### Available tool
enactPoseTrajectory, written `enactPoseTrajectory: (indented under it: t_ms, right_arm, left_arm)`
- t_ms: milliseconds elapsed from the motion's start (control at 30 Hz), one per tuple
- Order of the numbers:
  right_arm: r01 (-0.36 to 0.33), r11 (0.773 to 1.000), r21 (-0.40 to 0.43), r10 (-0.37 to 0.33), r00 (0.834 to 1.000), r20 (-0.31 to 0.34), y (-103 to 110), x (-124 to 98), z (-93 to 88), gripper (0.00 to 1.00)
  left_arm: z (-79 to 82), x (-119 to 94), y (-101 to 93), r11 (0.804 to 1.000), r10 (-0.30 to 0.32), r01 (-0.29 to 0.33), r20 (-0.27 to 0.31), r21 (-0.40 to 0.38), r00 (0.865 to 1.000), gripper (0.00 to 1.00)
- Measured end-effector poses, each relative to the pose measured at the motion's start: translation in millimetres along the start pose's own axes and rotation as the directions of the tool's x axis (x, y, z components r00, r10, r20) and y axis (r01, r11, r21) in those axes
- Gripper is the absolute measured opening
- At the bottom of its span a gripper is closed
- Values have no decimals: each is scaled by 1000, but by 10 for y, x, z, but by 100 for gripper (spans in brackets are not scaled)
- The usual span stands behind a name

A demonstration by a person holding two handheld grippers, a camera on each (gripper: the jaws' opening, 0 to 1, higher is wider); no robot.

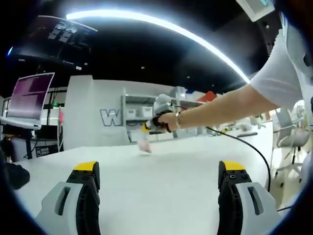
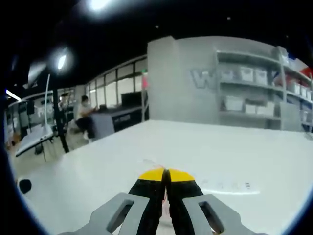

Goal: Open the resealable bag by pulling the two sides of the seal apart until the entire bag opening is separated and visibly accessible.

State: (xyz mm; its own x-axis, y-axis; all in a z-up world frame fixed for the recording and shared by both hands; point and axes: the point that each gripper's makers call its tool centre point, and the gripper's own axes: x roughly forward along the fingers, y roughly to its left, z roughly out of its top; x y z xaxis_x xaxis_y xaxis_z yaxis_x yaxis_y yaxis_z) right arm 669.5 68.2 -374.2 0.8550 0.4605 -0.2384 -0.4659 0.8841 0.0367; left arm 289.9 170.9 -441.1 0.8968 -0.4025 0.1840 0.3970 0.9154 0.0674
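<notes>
**Yellow tips: one pair spread wide, one pair pinched together at the bag**

White tabletop (image 1: 161, 181) is stretching out ahead of your left gripper (image 1: 159, 176), and you are holding its jaws wide apart with nothing between them, low over the near part of the surface. That looks like a waiting posture: this tool is standing ready for the second side of the seal. Further across the table in the left gripper view, your right gripper (image 1: 152, 123) is reaching out on your extended arm (image 1: 220, 105), and the resealable bag (image 1: 144, 146), a small pale, pinkish shape, is hanging or lying just below it, too blurred to tell whether it is off the surface. So the bag is sitting well apart from your left gripper, ahead of it and between its two jaws' lines of sight.

Moving to the right gripper view, you are keeping the jaws pressed together, yellow tips meeting, with a thin strip of pale film showing in the seam between them. That is probably the bag's edge, so you are likely pinching one side of the seal. The bag opening is not yet separated, as far as can be judged.
</notes>
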Motion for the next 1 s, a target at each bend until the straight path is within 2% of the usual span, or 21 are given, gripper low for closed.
enactPoseTrajectory:
  t_ms: [333,700,1000]
  right_arm:
    - [13,1000,-12,-13,1000,-5,-31,43,46,0]
    - [23,998,-59,-25,999,-31,1,105,-82,0]
    - [-9,998,-64,5,999,-51,133,177,-235,0]
  left_arm:
    - [1,-5,-8,1000,-5,5,1,-4,1000,99]
    - [11,-13,-10,1000,-4,4,6,-5,1000,99]
    - [11,-21,-16,1000,-4,4,6,5,1000,99]
